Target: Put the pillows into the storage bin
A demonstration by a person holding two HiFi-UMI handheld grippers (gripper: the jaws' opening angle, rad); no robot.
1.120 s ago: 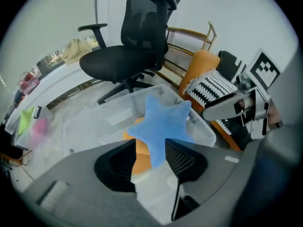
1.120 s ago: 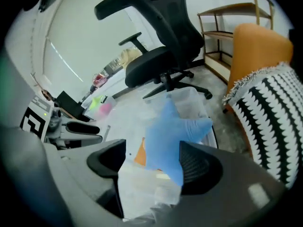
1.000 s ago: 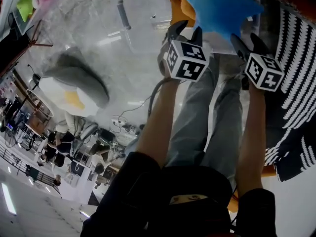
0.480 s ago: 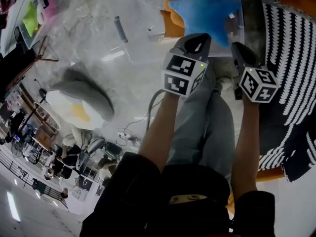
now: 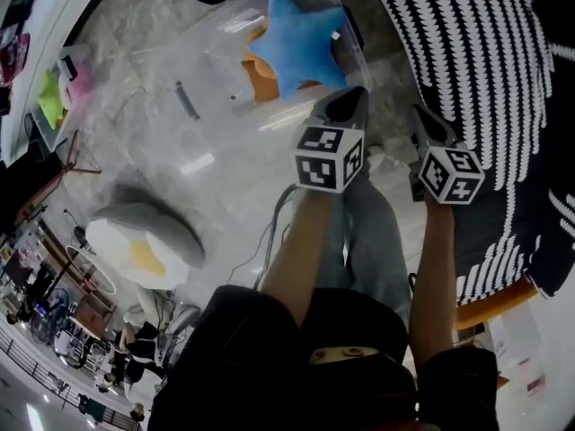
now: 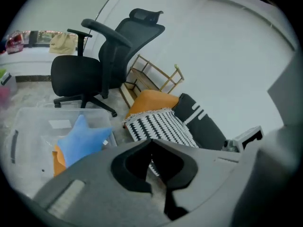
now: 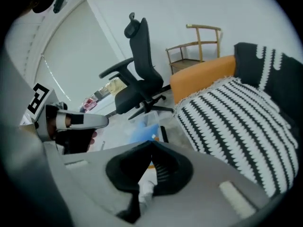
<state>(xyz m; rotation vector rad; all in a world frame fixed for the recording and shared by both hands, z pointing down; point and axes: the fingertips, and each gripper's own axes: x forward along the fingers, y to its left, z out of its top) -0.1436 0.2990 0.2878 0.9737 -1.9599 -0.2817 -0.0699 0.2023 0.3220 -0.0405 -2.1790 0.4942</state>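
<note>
A blue star pillow point(image 5: 296, 43) lies in the clear storage bin point(image 5: 184, 74) on top of an orange pillow point(image 5: 259, 81). Both grippers hang above the floor, short of the bin and apart from the star. My left gripper point(image 5: 347, 106) is shut and empty. The right gripper point(image 5: 426, 124) has just closed its jaws, with nothing between them. The left gripper view shows the star point(image 6: 83, 141) in the bin point(image 6: 33, 119). To the right lies a black-and-white patterned pillow point(image 5: 467, 88), which also fills the right gripper view point(image 7: 236, 117), with an orange pillow point(image 7: 203, 74) behind it.
A grey, white and yellow plush point(image 5: 144, 241) lies on the floor at the left. A black office chair point(image 6: 99, 65) and a wooden chair point(image 6: 151, 79) stand behind the bin. A black pillow with white marks point(image 6: 203, 122) leans beside the patterned one.
Both grippers have let go of the blue star and drawn back and up from the bin. Their jaws have shut. The star now rests in the bin.
</note>
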